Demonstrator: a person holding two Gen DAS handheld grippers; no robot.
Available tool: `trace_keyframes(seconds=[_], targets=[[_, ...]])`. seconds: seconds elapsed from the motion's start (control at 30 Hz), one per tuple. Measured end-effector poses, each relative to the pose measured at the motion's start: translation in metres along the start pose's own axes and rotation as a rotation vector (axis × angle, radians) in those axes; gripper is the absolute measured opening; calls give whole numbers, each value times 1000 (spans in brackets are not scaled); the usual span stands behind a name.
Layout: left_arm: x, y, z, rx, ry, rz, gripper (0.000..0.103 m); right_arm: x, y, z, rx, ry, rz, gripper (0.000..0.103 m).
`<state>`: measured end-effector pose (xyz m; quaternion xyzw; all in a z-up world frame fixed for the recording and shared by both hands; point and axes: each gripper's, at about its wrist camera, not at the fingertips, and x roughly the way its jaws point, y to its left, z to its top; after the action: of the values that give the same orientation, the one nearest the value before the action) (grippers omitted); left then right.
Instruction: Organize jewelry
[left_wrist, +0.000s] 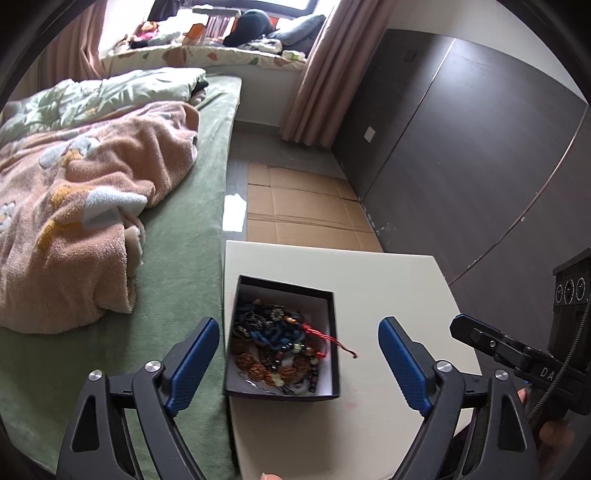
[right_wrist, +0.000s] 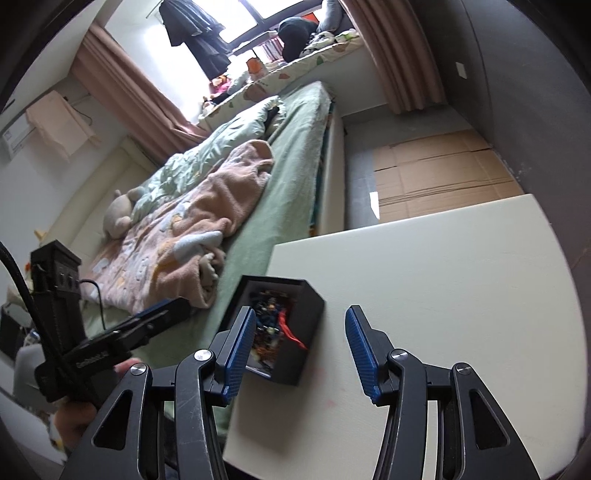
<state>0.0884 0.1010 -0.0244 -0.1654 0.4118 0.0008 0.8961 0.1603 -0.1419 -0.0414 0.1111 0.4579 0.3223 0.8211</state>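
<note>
A black box (left_wrist: 334, 332) with a white lining stands on the cream table (left_wrist: 388, 280) at its left edge. It holds a tangled heap of jewelry (left_wrist: 277, 343): beads, blue pieces and a red cord (left_wrist: 332, 338) that hangs over the right wall. My left gripper (left_wrist: 298, 349) is open, its jaws on either side of the box, above it. My right gripper (right_wrist: 300, 338) is open and empty, just right of the box (right_wrist: 306, 325), and it also shows at the right of the left wrist view (left_wrist: 480, 338).
A bed with a green sheet (left_wrist: 177, 280) and a pink blanket (left_wrist: 74, 206) lies against the table's left side. Flattened cardboard (left_wrist: 303, 206) covers the floor beyond the table. A dark wardrobe wall (left_wrist: 461, 147) stands at the right.
</note>
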Motion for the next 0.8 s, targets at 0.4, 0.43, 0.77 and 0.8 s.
trace_keyframes(seconds=[0.4, 0.43, 0.77, 0.8], targets=[[-38, -39, -27, 49, -105, 50, 100, -56, -25, -22, 0, -68, -141, 92], [-40, -42, -28, 59, -115, 53, 103, -61, -26, -24, -2, -77, -152, 92], [-60, -71, -44, 155, -198, 135, 103, -91, -25, -41, -9, -159, -187, 103], [-59, -75, -46, 171, -195, 143, 103, -94, -25, -43, -10, -166, -191, 103]])
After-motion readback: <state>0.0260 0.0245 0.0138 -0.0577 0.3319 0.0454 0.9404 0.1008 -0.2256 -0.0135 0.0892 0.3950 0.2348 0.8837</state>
